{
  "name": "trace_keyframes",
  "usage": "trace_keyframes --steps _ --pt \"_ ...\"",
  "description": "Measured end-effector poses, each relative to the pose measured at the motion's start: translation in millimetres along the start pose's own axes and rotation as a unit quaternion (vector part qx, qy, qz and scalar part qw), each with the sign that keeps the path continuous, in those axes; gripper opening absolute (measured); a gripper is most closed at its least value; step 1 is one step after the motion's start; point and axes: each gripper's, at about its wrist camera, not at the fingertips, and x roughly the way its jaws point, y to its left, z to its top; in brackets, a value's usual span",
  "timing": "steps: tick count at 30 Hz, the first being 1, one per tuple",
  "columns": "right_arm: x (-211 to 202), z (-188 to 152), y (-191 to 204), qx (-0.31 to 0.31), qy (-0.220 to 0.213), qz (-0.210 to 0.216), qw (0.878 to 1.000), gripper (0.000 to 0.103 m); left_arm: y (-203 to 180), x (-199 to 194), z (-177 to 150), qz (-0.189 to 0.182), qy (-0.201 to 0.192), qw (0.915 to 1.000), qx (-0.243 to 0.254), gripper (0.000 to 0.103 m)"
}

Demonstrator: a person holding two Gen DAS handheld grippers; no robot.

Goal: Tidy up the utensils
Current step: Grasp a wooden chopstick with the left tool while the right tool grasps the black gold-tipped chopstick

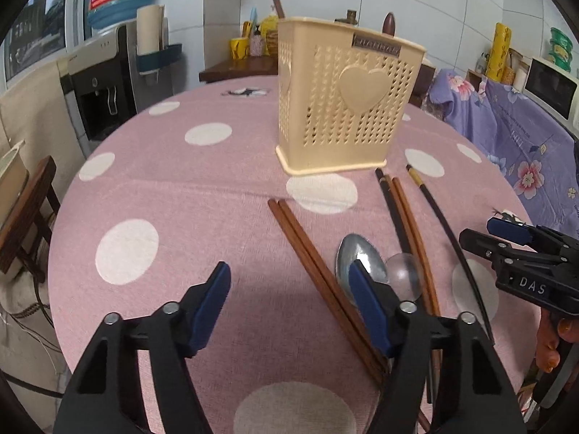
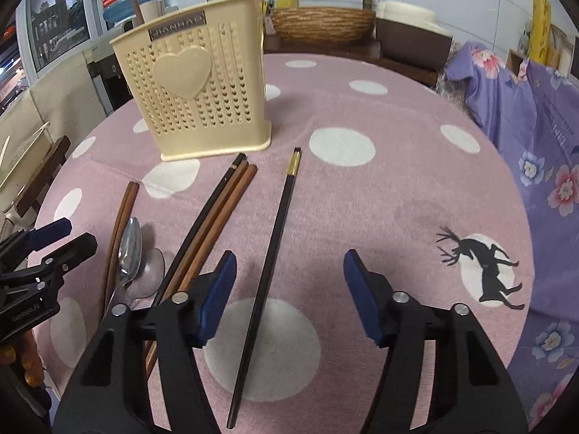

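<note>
Listing by size, largest first, with hazards noted.

Table [image 2: 362, 199], round, pink dotted cloth: soft surface, so thin sticks lie flush and resist pinching.

Utensil holder [image 2: 191, 90], cream, perforated, upright at 11 o'clock in the right wrist view, apparently empty; light, likely to tip if a stick catches its rim.

Left gripper [image 1: 291, 282]: jaws partly open, holding nothing; its right pad sits over the metal spoon [image 1: 356, 264], brown chopstick pair [image 1: 307, 249] just at 11 o'clock. Closing here could catch both.

Right gripper [image 2: 289, 273]: partly open, empty, straddling the black chopstick [image 2: 275, 231], which lies off-centre toward the left pad. It may roll or pivot away.

Clear spoon [image 1: 403, 275]: touching the metal spoon, easily dragged along.
</note>
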Motion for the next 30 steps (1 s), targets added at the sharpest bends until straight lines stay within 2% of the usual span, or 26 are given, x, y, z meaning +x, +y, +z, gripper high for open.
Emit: trace_keyframes --steps 3,10,19,21,25,27,30 --pt "3.5 1.8 2.5 -0.004 0.004 -0.005 1.0 0.056 3.7 6.1 0.5 0.011 0.008 0.9999 -0.003 0.06" --pt "8.2 4.0 8.1 -0.005 0.008 -0.002 1.0 0.056 -2.4 14.3 4.4 0.019 0.011 0.9997 0.012 0.059" --pt "13.5 4.2 7.0 -0.023 0.014 -0.028 0.999 0.054 4.8 20.3 0.8 0.034 0.02 0.9992 0.01 0.058" --pt "14.5 4.2 2.8 -0.018 0.017 -0.031 0.999 0.053 10.7 19.4 -0.3 0.049 0.028 0.9983 0.01 0.058" --pt "10.2 9.7 2.6 -0.012 0.007 -0.017 1.0 0.053 21.1 17.2 3.0 0.046 0.026 0.9985 -0.013 0.058" --pt "10.1 12.3 5.7 -0.015 0.005 -0.015 1.0 0.053 19.6 15.5 8.0 0.031 0.02 0.9991 -0.021 0.058" --pt "10.5 12.6 10.1 -0.018 0.006 -0.014 1.0 0.053 7.7 20.6 11.7 0.032 0.023 0.9992 -0.001 0.058"
